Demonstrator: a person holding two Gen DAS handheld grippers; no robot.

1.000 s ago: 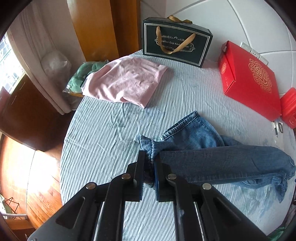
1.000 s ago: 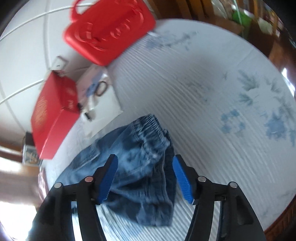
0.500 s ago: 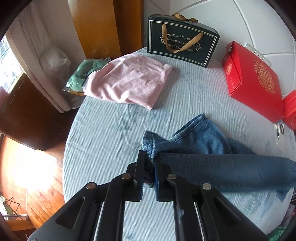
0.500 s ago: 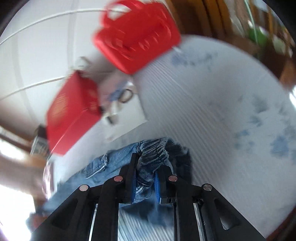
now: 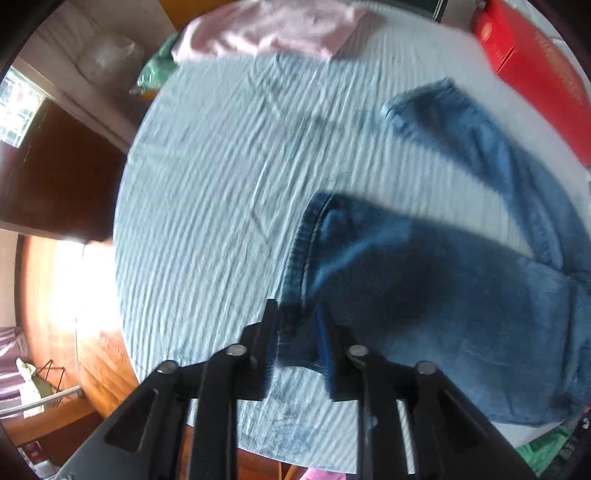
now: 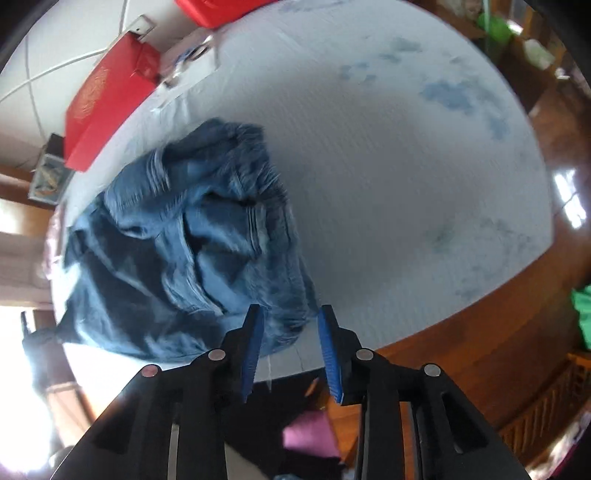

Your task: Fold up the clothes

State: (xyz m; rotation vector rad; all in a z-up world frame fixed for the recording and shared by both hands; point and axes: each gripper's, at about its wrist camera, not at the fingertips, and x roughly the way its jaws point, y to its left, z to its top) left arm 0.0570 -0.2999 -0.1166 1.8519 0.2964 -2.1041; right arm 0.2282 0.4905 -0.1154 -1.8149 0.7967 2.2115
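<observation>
A pair of blue jeans point(image 5: 436, 295) lies on the round table's pale blue striped cloth point(image 5: 221, 177), both legs stretching toward the left. My left gripper point(image 5: 295, 332) has its jaws parted around the hem of the nearer leg. In the right wrist view the jeans point(image 6: 192, 251) lie bunched at the waist end near the table's front edge. My right gripper point(image 6: 290, 334) is open, its blue pads on either side of the waistband edge, not pinching it. Both views are motion-blurred.
A folded pink garment point(image 5: 273, 26) lies at the far side of the table, with a green bundle point(image 5: 159, 70) beside it. A red gift box point(image 5: 539, 70) stands at the right, also in the right wrist view point(image 6: 107, 99). Wooden floor surrounds the table.
Both grippers were shut on the jeans half a second ago and have opened. The jeans were pulled toward the front edge and laid down; both cameras swung lower over the table.
</observation>
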